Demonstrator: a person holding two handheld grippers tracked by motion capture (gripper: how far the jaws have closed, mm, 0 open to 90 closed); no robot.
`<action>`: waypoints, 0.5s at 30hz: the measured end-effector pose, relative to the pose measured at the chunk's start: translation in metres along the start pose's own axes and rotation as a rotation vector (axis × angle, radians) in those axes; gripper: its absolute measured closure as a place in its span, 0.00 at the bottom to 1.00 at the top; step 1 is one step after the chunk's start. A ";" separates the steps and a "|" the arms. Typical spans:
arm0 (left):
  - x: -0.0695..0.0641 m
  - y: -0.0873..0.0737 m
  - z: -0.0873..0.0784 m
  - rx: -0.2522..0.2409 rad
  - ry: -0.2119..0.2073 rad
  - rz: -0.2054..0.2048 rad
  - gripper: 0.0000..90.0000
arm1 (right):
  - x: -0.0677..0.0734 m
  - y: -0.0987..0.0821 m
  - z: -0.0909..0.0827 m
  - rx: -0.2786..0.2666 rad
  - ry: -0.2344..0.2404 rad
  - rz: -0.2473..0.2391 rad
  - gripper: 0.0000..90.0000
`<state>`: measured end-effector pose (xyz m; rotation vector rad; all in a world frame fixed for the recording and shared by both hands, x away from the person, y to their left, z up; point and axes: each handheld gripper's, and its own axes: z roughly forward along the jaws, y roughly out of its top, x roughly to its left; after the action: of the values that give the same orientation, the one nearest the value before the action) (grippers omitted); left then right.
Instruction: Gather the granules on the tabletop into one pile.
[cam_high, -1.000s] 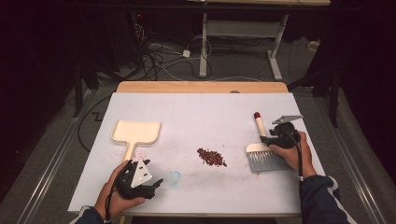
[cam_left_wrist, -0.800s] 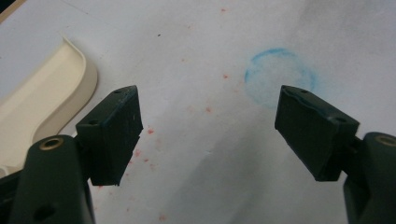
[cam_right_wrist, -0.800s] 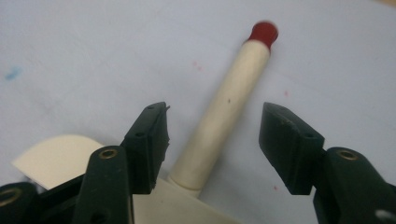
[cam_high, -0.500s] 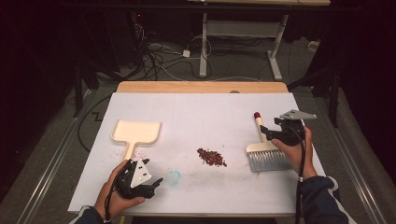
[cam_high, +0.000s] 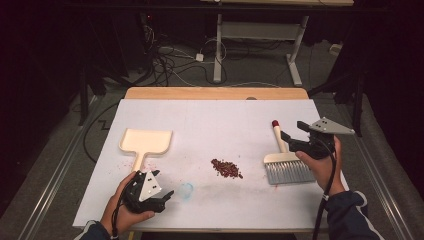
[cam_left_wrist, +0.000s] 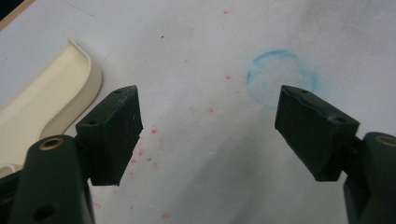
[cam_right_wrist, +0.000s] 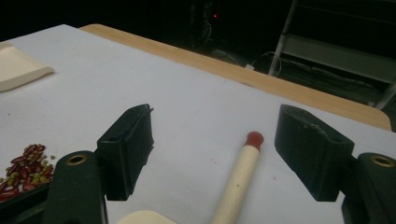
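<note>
White table (cam_high: 215, 120): brush (cam_high: 285, 162) lying free (right gripper (cam_high: 292, 138) jaws opening).

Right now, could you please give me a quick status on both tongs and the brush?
Left tongs open, empty, near dustpan. Right tongs just opened, above brush handle. Brush flat on table. Beans between, nothing blocking.

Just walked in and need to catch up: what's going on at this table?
A person holds a claw in each hand at a white-covered table. A small pile of red beans lies in the middle, a cream dustpan to the left, and a hand brush to the right. The right claw hangs just above the brush handle; its jaws have just been opening and grip nothing. The left claw rests open near the dustpan's handle. No beans are in the dustpan.
</note>
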<state>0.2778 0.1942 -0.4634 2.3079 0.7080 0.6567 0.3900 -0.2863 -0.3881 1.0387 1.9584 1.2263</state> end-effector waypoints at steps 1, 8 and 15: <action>0.000 0.000 0.000 -0.002 0.000 0.000 0.24 | 0.001 0.000 -0.001 -0.007 0.001 -0.006 0.31; 0.000 0.000 -0.001 -0.003 0.001 -0.005 0.24 | 0.010 0.002 -0.010 -0.023 -0.017 -0.033 0.26; 0.000 -0.001 -0.001 -0.001 0.000 -0.002 0.24 | 0.026 0.004 -0.017 -0.036 -0.041 -0.068 0.20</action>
<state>0.2769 0.1954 -0.4627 2.3057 0.7092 0.6561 0.3643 -0.2704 -0.3805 0.9638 1.9175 1.1904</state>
